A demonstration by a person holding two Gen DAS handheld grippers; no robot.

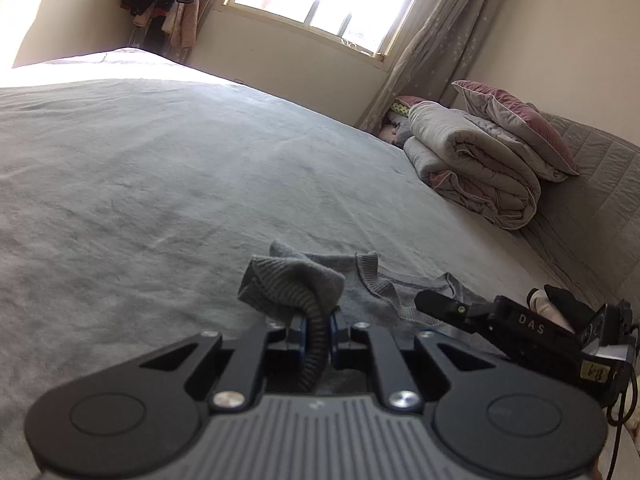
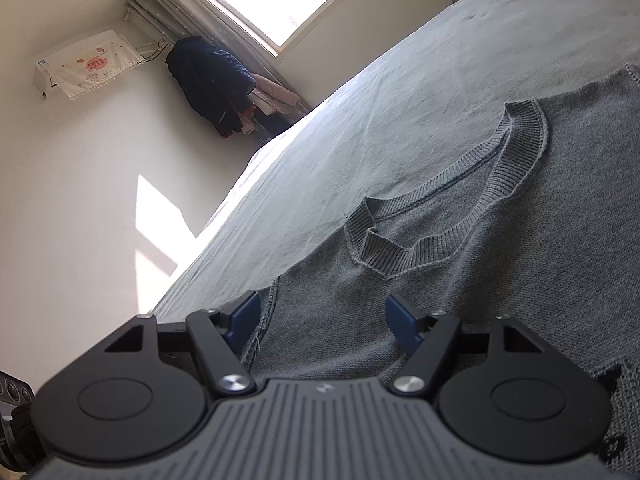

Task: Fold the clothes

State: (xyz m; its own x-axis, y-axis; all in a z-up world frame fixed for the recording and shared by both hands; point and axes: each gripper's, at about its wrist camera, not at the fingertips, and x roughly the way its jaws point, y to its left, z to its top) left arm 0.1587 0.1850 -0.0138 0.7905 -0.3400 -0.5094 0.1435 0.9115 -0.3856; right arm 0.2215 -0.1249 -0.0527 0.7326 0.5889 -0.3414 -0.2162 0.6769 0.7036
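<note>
Grey sweater point(image 2: 520, 240) on bed point(image 1: 160, 180): left gripper point(image 1: 318, 326) fingers pinching its ribbed edge; right gripper point(image 2: 322, 320) fingers spread over the shoulder. Risk: the thin pinch slips, dropping the fold.

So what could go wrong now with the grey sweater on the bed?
The left gripper pinches only a bunched ribbed edge of the grey sweater, so that edge might slip out when pulled. The right gripper is open over the sweater's side edge and holds nothing, so one-sided lifting could drag it crooked. The neckline is already wrinkled and may crease.
</note>
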